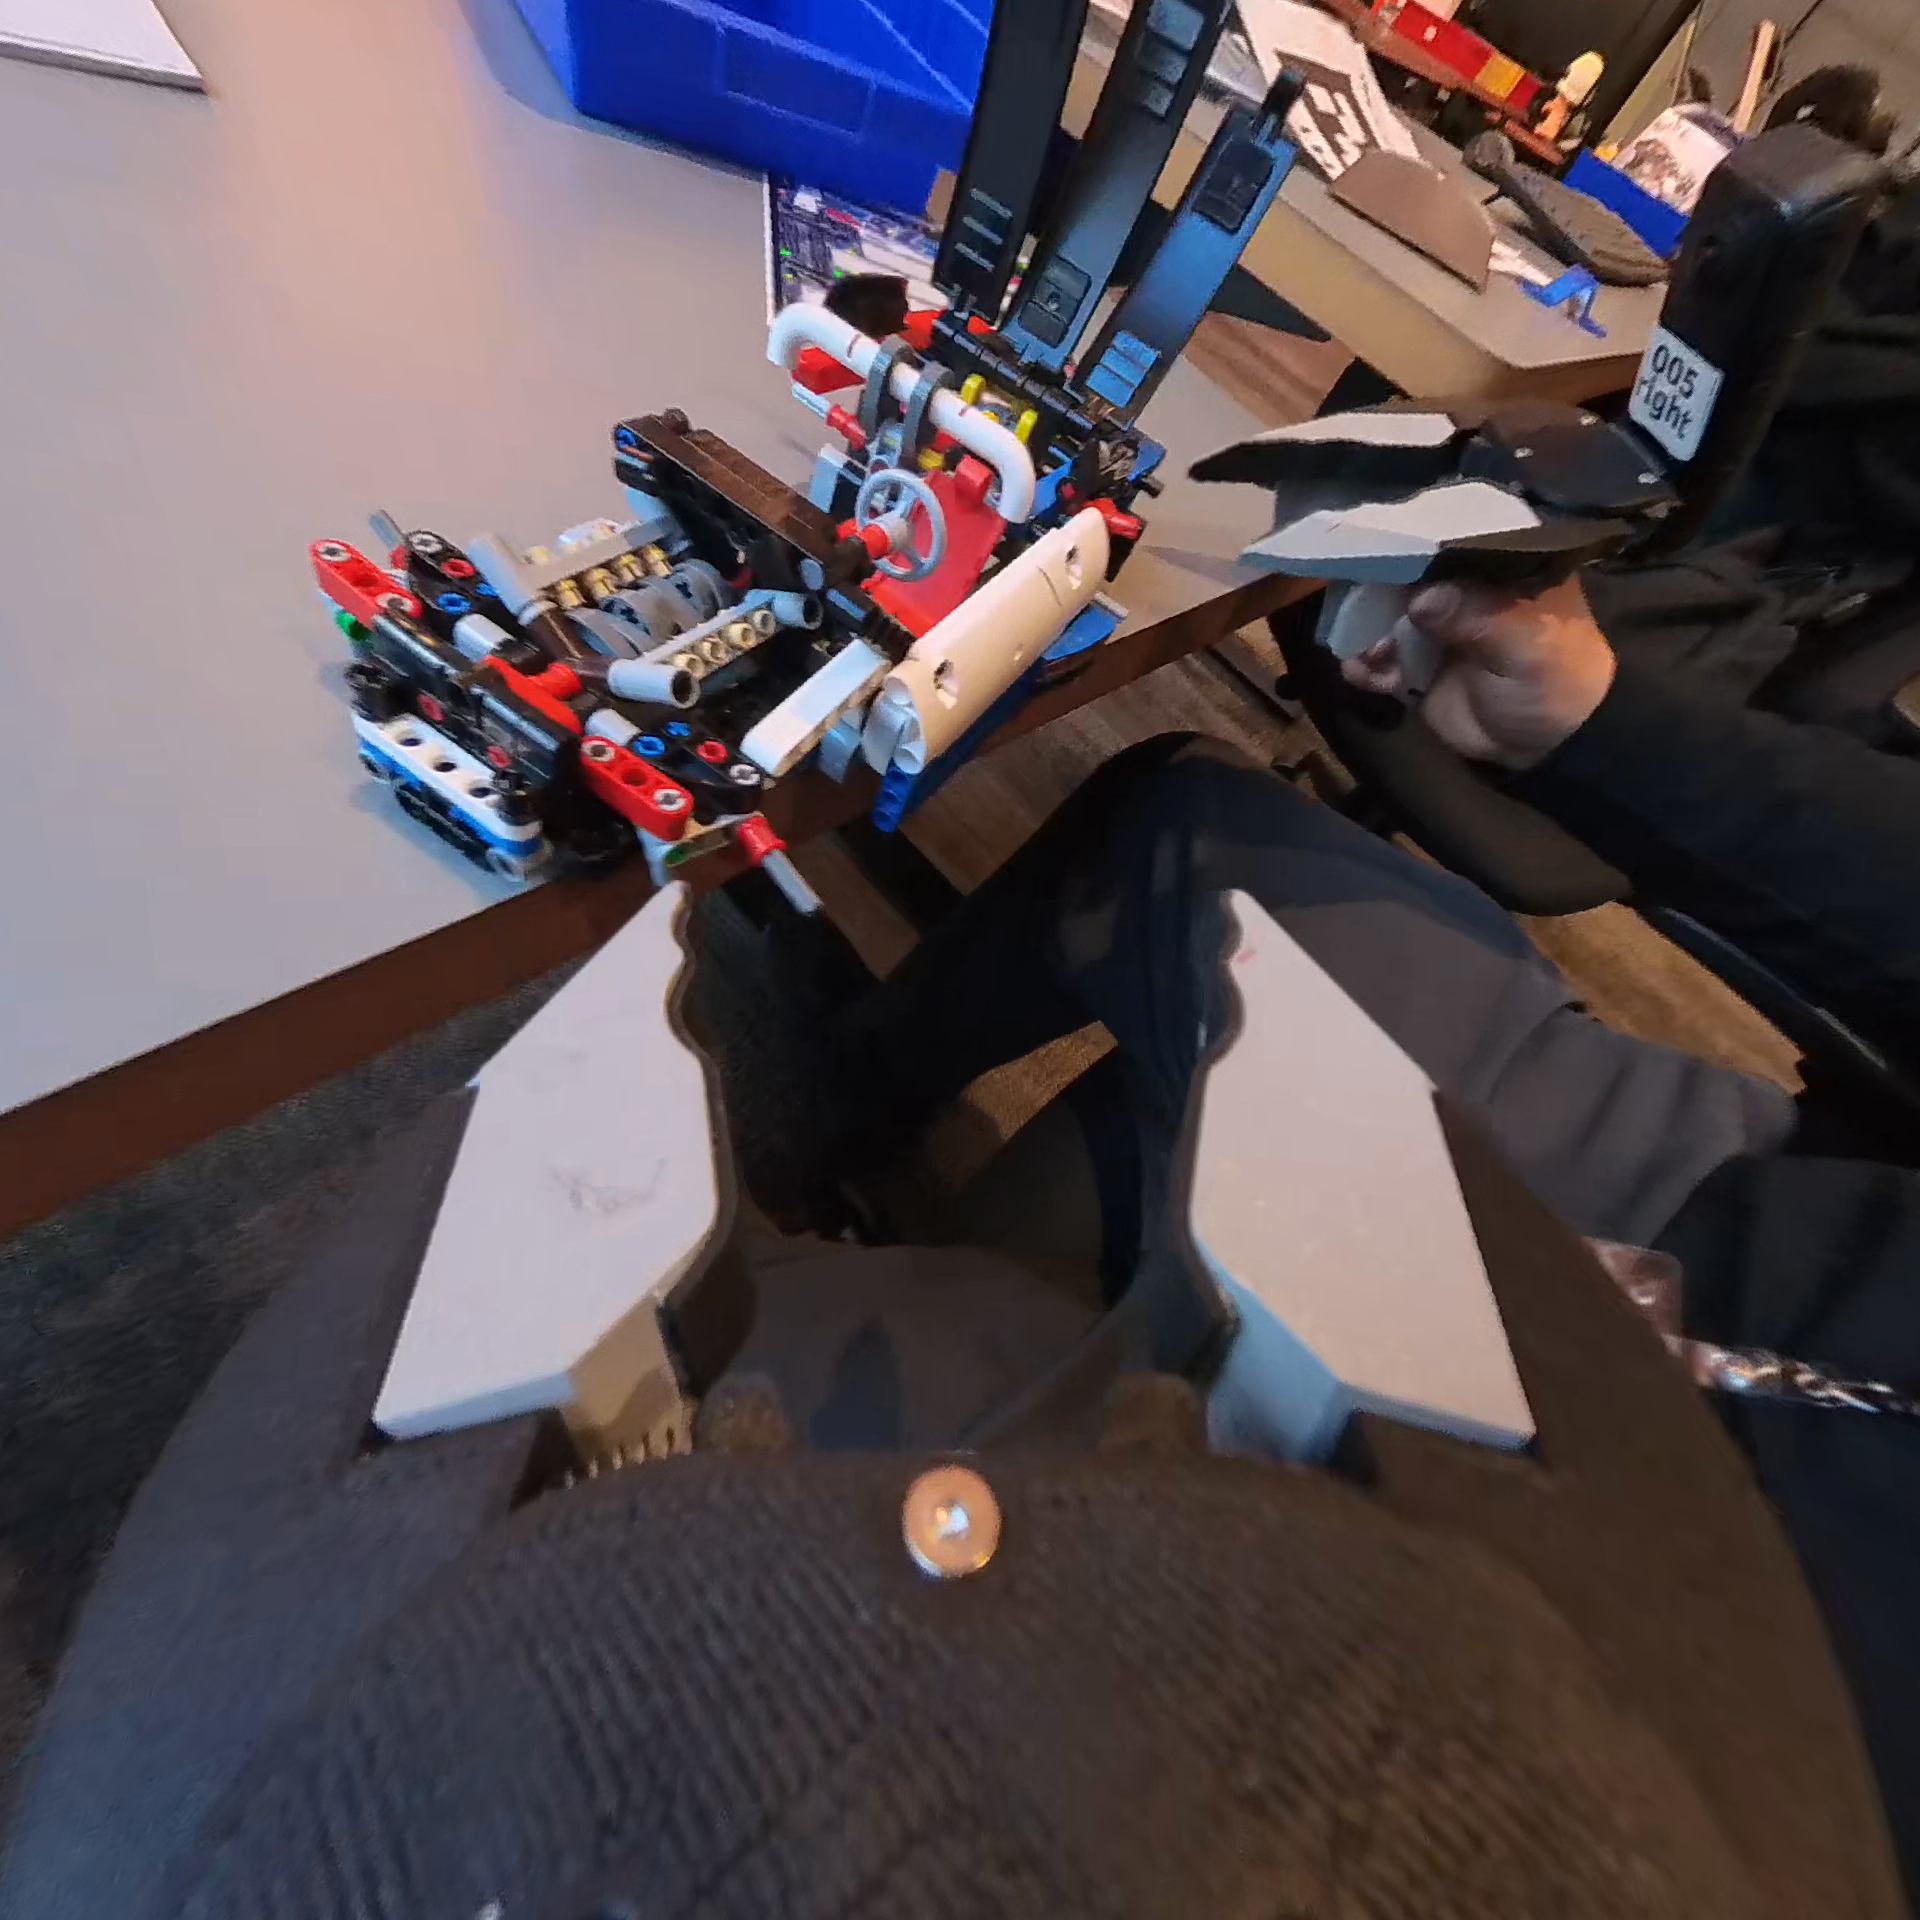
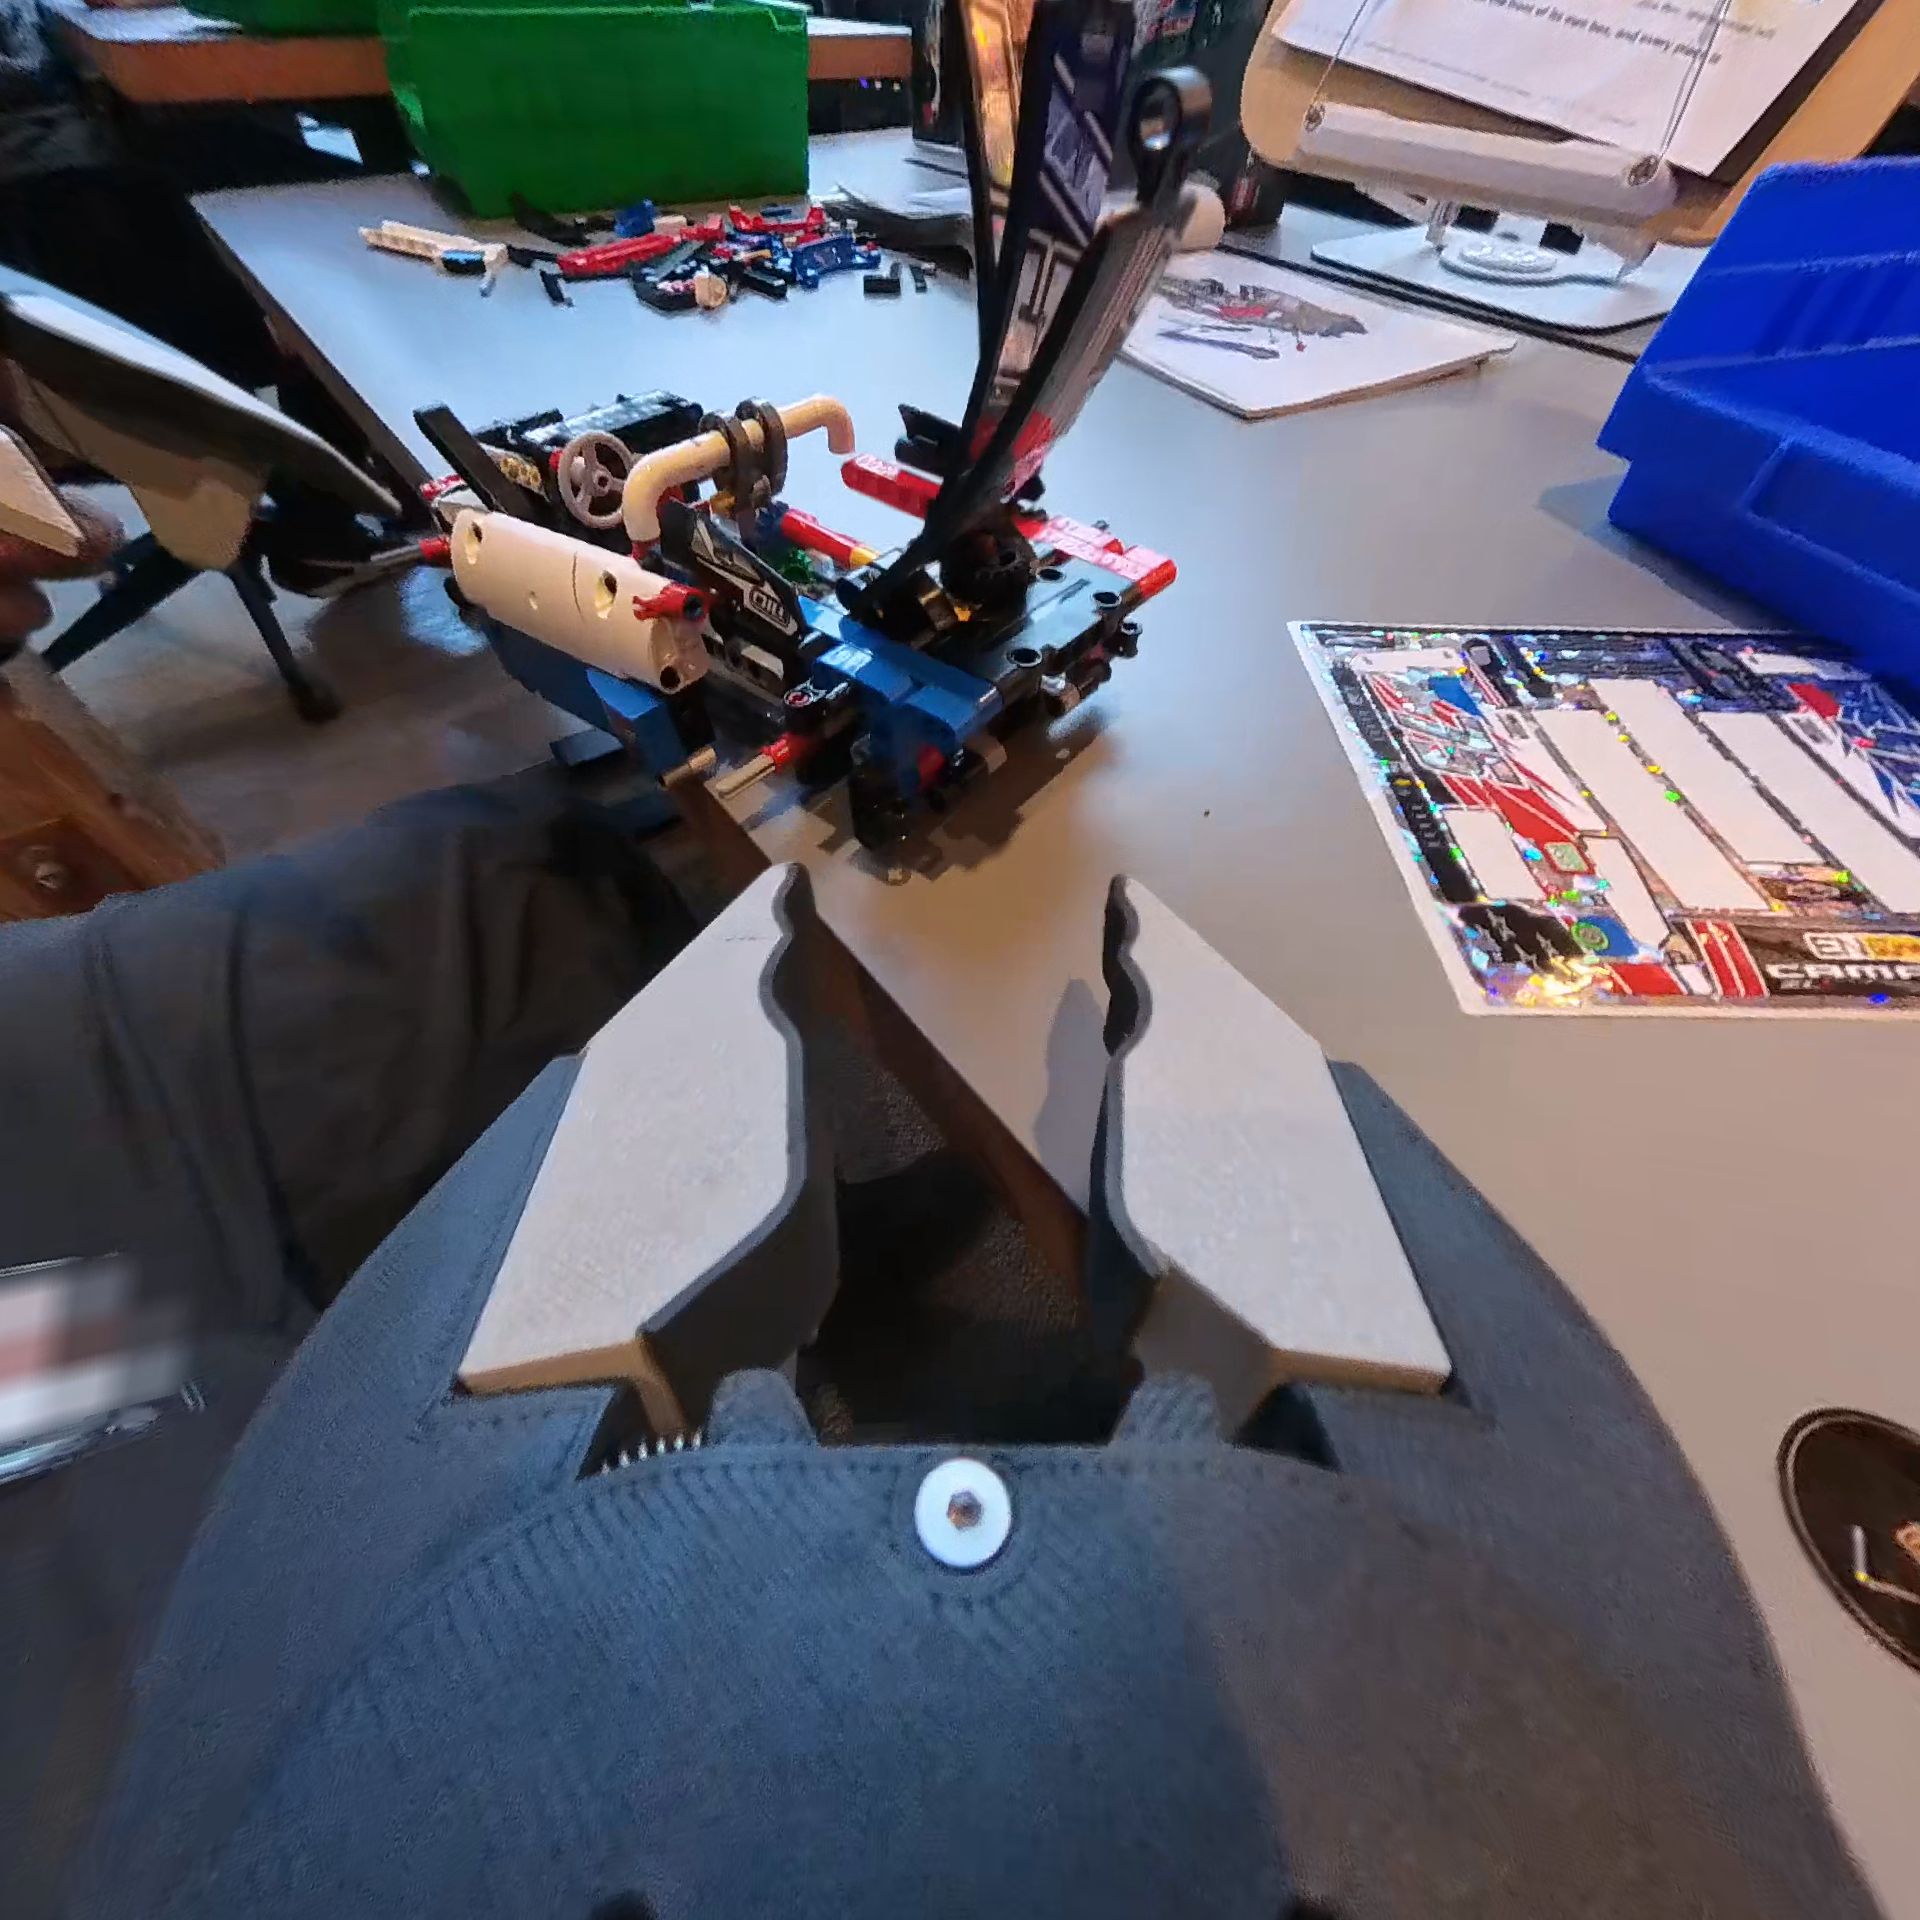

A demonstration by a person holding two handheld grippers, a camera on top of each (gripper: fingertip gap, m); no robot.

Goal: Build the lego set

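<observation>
In the left wrist view, the left gripper (image 1: 951,925) hung below the table edge (image 1: 312,997) with its fingers spread wide and nothing between them. Just ahead of it and slightly left, the half-built lego car (image 1: 727,613) sat at the very edge of the grey table, its white side panel (image 1: 997,623) overhanging the rim. Black and blue panels (image 1: 1101,197) stood upright at the car's far end. To the right and farther ahead, the right gripper (image 1: 1216,509) pointed at the car, near it but not touching, a hand (image 1: 1496,665) on its handle. A blue bin (image 1: 769,73) stood beyond the car.

In the right wrist view, the right gripper (image 2: 951,904) hovered over the table corner, its fingers apart and empty. The lego car (image 2: 790,603) lay just ahead and slightly left. A sticker sheet (image 2: 1621,821) lay flat to the right, with the blue bin (image 2: 1787,405) past it. Loose lego pieces (image 2: 686,255) and a green bin (image 2: 603,104) were far ahead, beyond the car.
</observation>
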